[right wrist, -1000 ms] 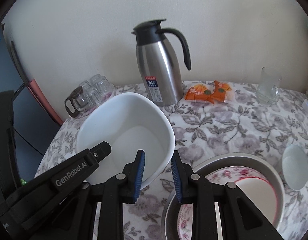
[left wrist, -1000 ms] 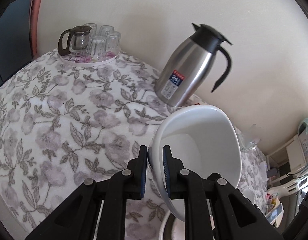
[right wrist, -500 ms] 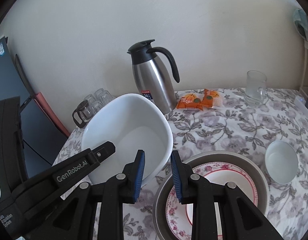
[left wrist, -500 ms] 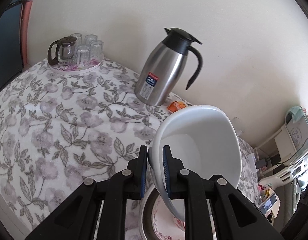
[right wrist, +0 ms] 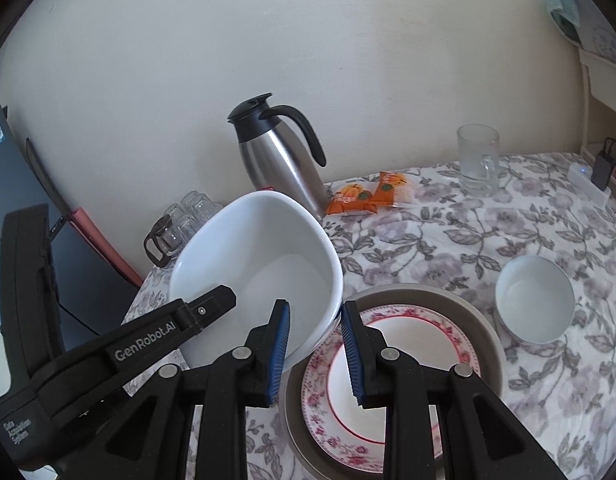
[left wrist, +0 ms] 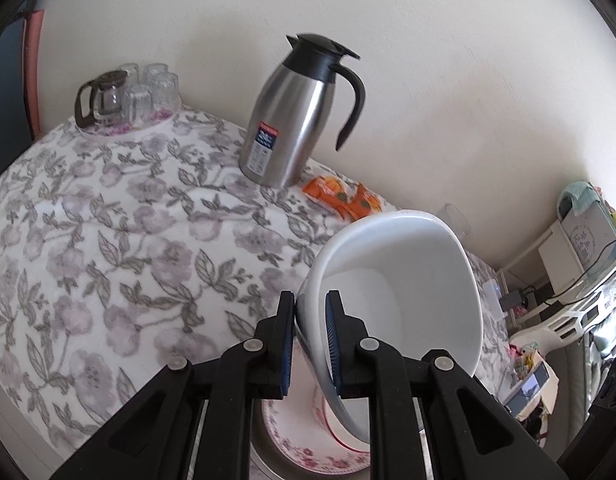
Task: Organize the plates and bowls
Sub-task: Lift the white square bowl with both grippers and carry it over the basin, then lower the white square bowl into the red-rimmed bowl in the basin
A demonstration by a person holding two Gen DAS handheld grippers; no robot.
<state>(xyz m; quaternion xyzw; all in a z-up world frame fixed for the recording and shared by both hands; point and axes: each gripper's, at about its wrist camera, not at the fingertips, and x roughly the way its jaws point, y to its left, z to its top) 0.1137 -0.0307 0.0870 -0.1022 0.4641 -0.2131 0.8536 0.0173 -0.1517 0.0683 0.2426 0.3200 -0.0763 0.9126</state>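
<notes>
I held the big white bowl [left wrist: 408,280] tilted above the flowered plate [right wrist: 408,344], left gripper [left wrist: 310,344] and right gripper [right wrist: 316,354] both clamped on its rim.

"GenRobot.AI" in pale letters along the arm of the left gripper [right wrist: 211,304], small print lower on its body too blurred to read, sticker on the steel jug [left wrist: 295,128] illegible
</notes>
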